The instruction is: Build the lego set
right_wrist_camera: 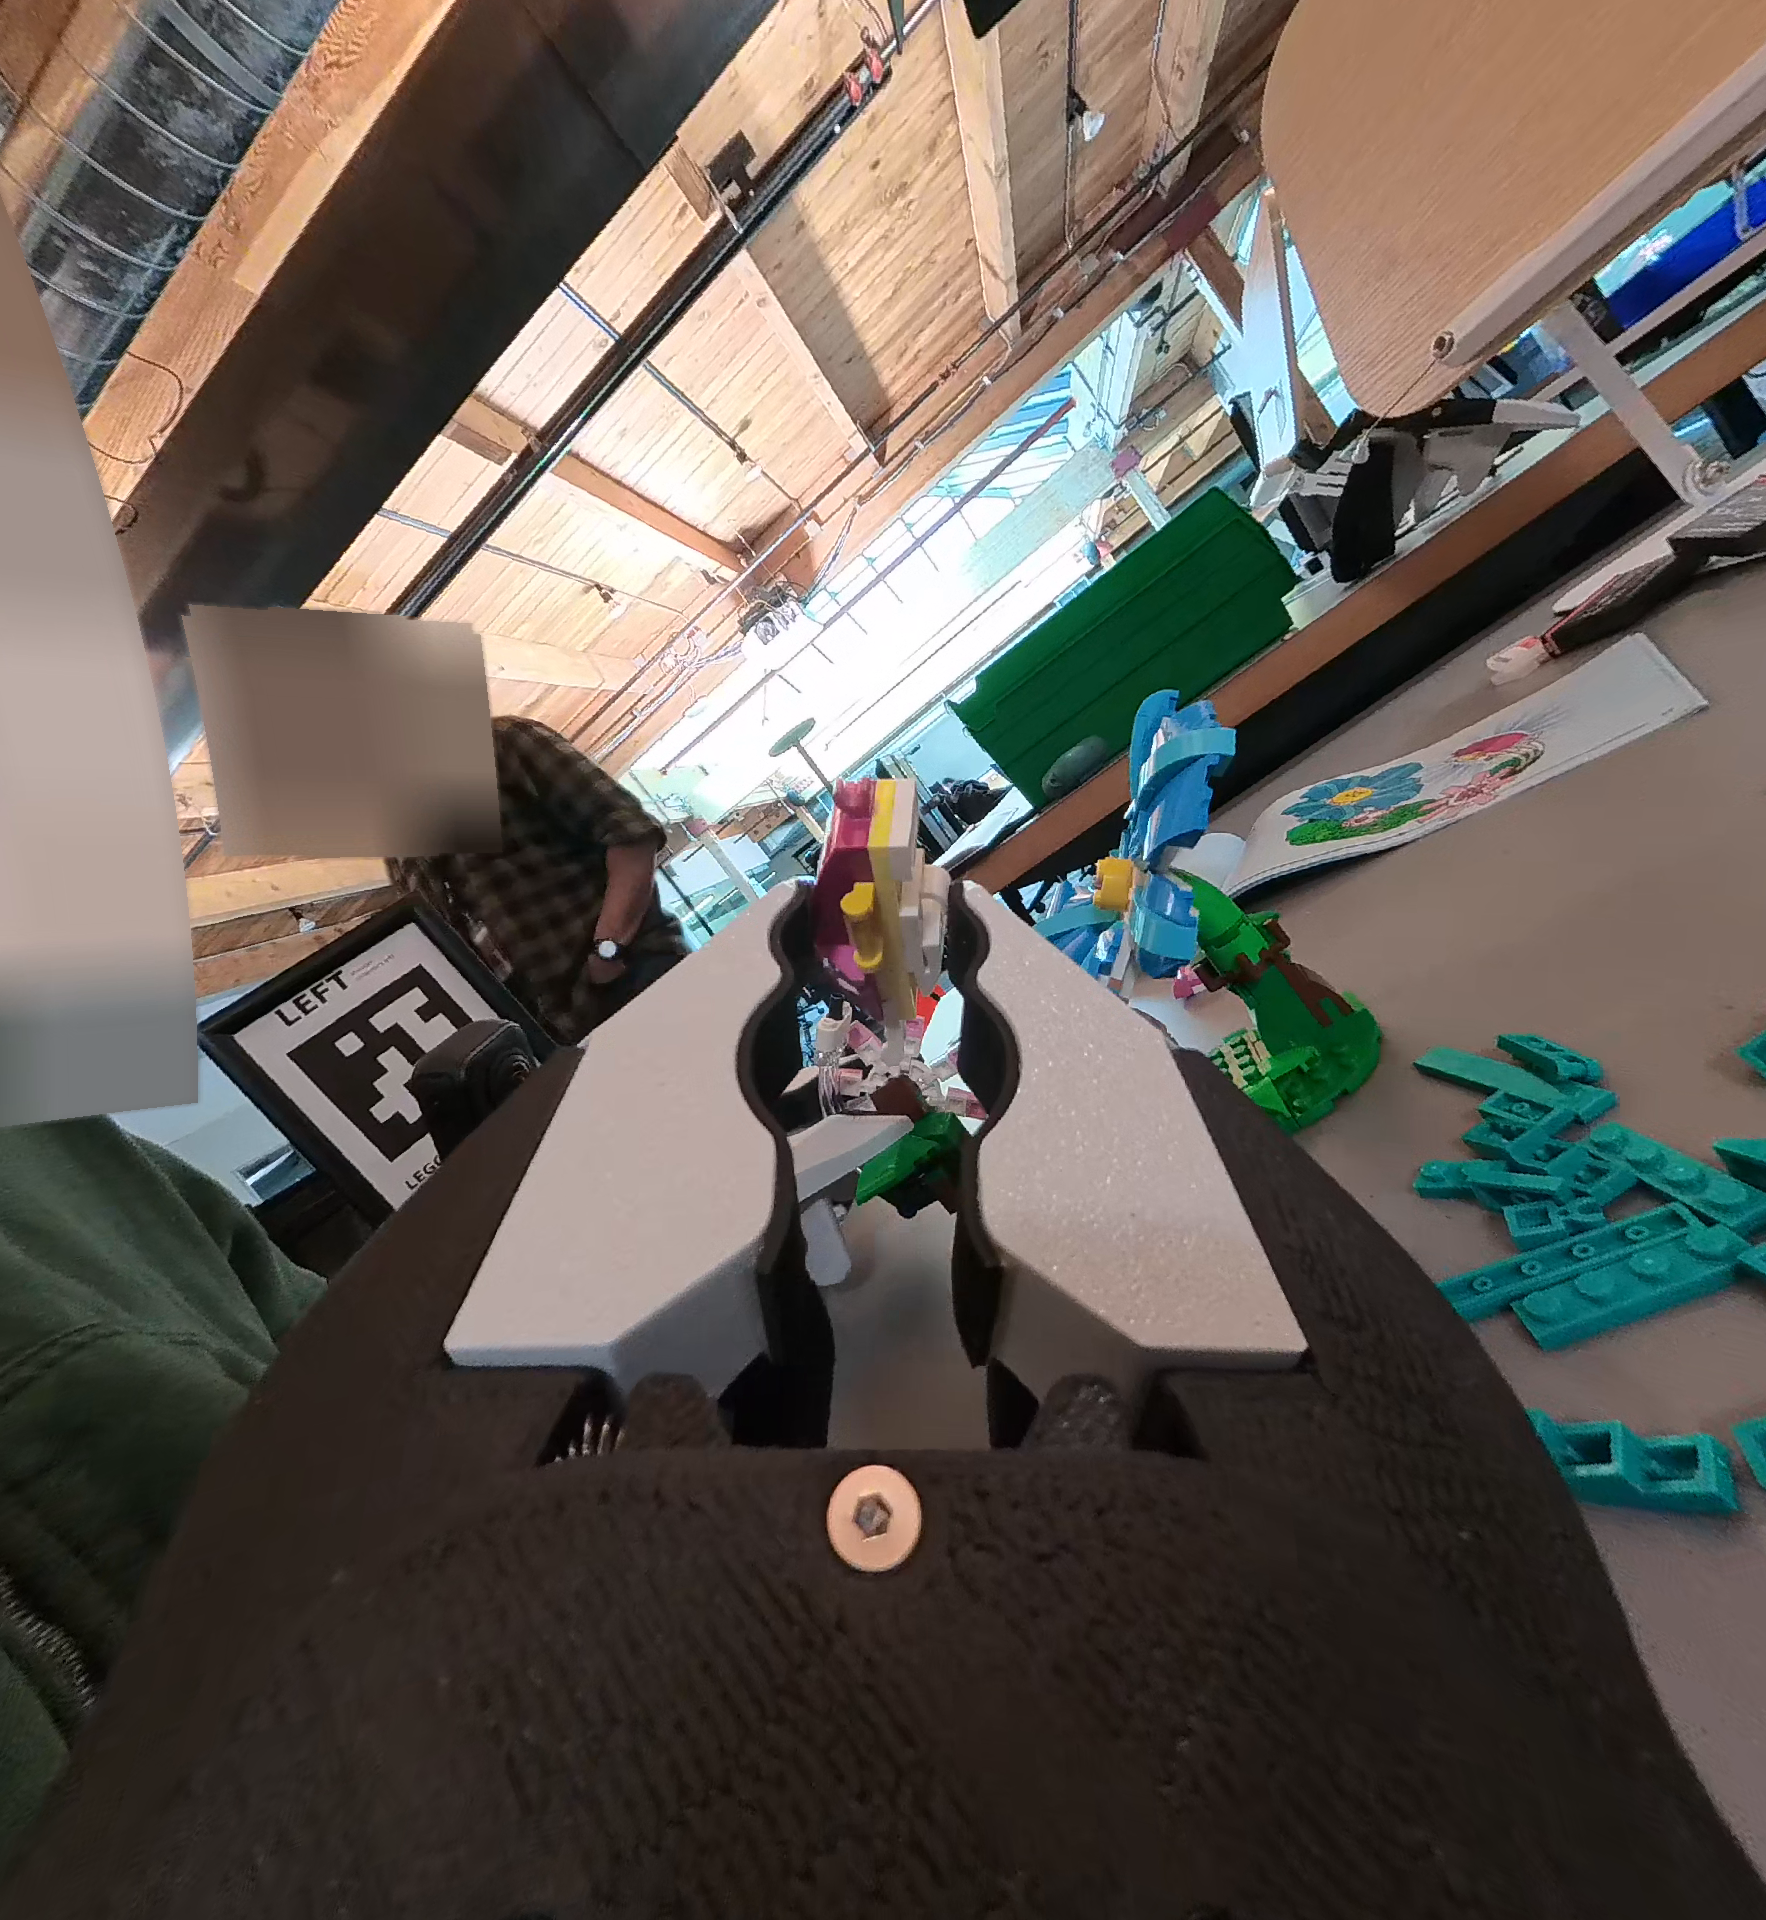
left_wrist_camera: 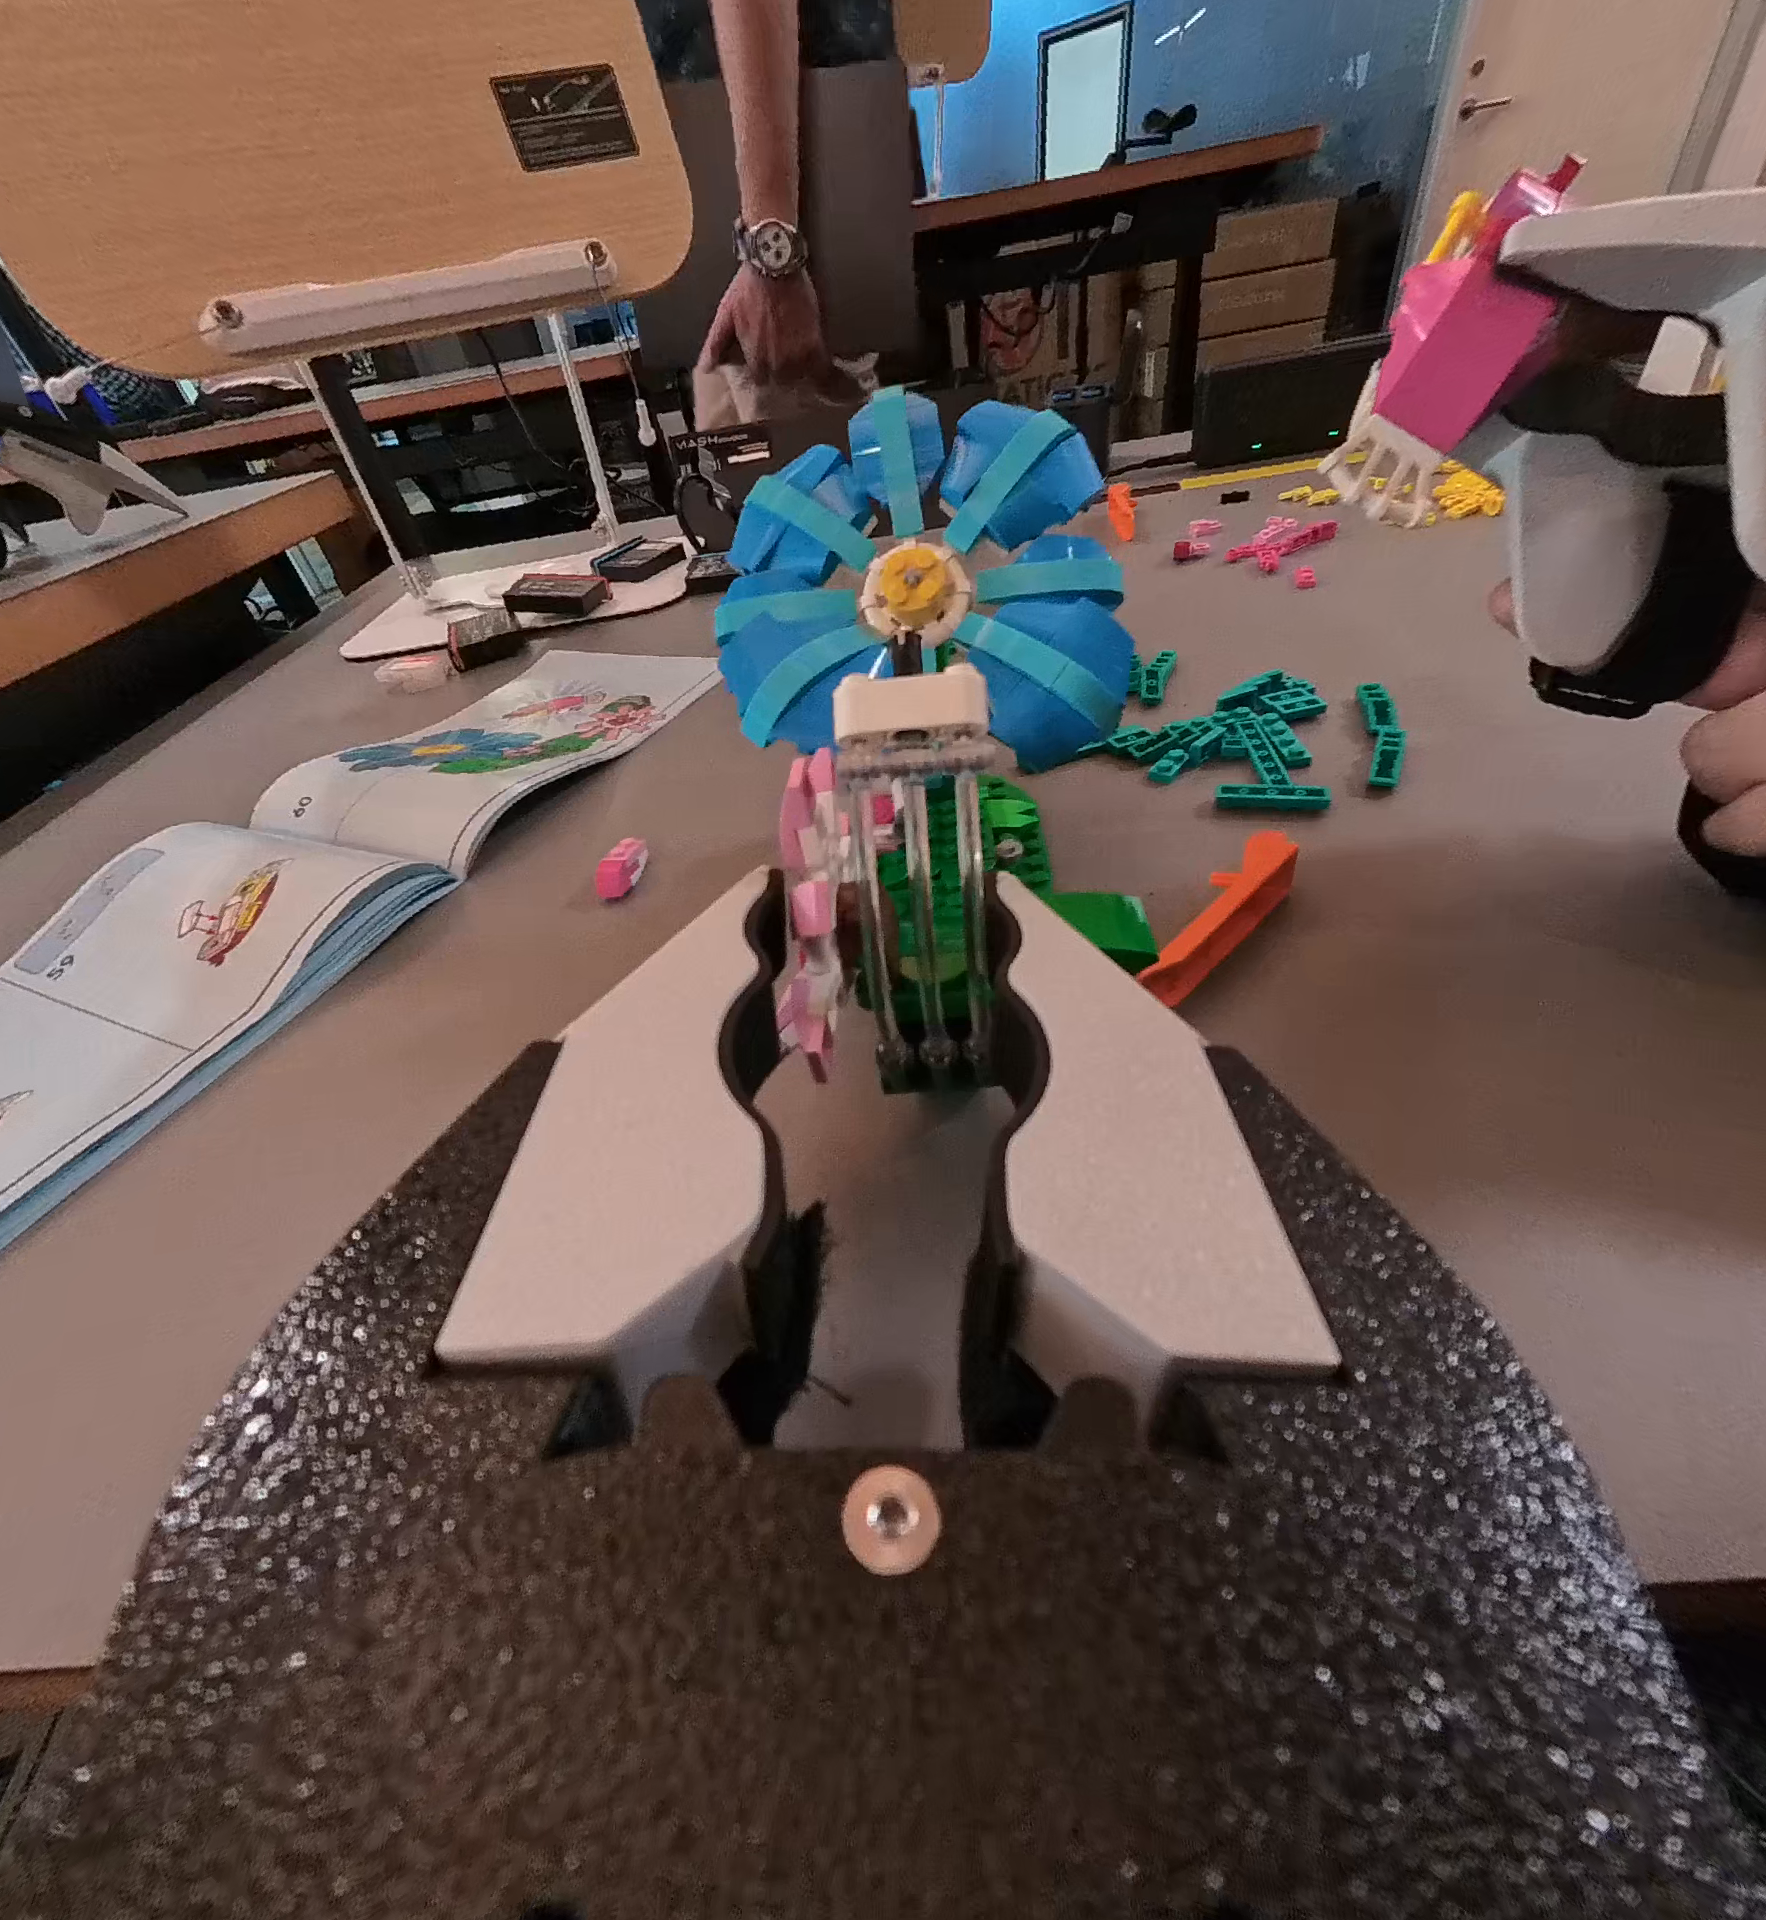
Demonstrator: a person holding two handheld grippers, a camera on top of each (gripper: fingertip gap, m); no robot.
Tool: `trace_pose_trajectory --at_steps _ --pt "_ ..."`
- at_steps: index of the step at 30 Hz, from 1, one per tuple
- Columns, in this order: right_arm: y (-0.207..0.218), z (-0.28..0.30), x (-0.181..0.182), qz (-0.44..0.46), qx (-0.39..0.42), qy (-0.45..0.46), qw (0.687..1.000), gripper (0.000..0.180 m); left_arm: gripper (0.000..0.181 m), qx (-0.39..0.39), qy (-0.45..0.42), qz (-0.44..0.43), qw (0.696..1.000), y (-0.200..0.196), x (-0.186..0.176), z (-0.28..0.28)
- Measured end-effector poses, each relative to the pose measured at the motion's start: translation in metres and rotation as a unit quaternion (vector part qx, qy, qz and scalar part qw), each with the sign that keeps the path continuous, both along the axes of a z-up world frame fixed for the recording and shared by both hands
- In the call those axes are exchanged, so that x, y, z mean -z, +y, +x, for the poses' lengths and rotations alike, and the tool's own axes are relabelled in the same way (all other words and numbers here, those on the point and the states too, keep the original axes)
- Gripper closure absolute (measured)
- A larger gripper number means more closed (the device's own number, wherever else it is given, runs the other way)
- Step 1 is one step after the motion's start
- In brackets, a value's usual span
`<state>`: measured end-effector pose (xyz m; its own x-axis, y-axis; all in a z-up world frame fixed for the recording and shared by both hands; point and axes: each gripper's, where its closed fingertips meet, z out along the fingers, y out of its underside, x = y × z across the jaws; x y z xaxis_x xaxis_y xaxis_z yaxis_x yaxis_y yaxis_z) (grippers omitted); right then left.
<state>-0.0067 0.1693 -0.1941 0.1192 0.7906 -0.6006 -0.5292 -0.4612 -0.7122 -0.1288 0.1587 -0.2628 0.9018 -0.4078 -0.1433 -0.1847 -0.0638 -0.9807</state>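
My left gripper (left_wrist_camera: 884,904) is shut on a clear-rod stem piece (left_wrist_camera: 920,862) with a white block on top and pink blossoms (left_wrist_camera: 811,935) on its left side. It stands by the green leafy base (left_wrist_camera: 1009,831) of the blue flower (left_wrist_camera: 920,582). My right gripper (right_wrist_camera: 877,914) is shut on a magenta, yellow and white flower piece (right_wrist_camera: 874,873) and holds it in the air. In the left wrist view the right gripper (left_wrist_camera: 1544,364) is at the upper right, well above the table, with the magenta piece (left_wrist_camera: 1461,343). The blue flower (right_wrist_camera: 1170,810) also shows in the right wrist view.
An open instruction booklet (left_wrist_camera: 235,904) lies at the left of the grey table (left_wrist_camera: 1481,1143). Several teal pieces (left_wrist_camera: 1243,727) lie to the right of the flower, an orange piece (left_wrist_camera: 1222,914) and a loose pink brick (left_wrist_camera: 619,868) lie near it. Pink (left_wrist_camera: 1274,540) and yellow bits (left_wrist_camera: 1461,488) lie farther back. A person stands behind the table.
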Motion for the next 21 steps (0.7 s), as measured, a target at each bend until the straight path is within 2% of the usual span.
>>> trace_pose_trajectory --at_steps 13,14,16,17,18,21 --pt "0.000 -0.001 0.001 -0.001 0.000 -0.002 1.000 0.156 0.143 -0.006 0.003 0.002 1.000 0.001 -0.001 -0.002" --pt "0.000 -0.001 0.001 -0.001 0.000 -0.002 1.000 0.156 0.138 -0.009 0.005 0.005 1.000 0.000 -0.002 -0.003" --pt "0.000 -0.001 0.001 -0.001 0.000 -0.003 1.000 0.156 0.108 -0.025 0.014 0.021 0.999 0.001 -0.008 -0.008" --pt "0.000 -0.001 0.001 -0.001 0.000 -0.003 1.000 0.156 0.100 -0.030 0.021 0.031 0.999 0.001 -0.012 -0.010" --pt "0.000 -0.001 0.001 -0.001 0.000 -0.003 1.000 0.156 0.100 -0.030 0.023 0.045 0.998 0.000 -0.017 -0.010" --pt "0.000 -0.001 0.001 0.000 0.000 -0.004 1.000 0.156 0.128 -0.008 0.031 0.081 0.996 -0.010 -0.030 -0.003"
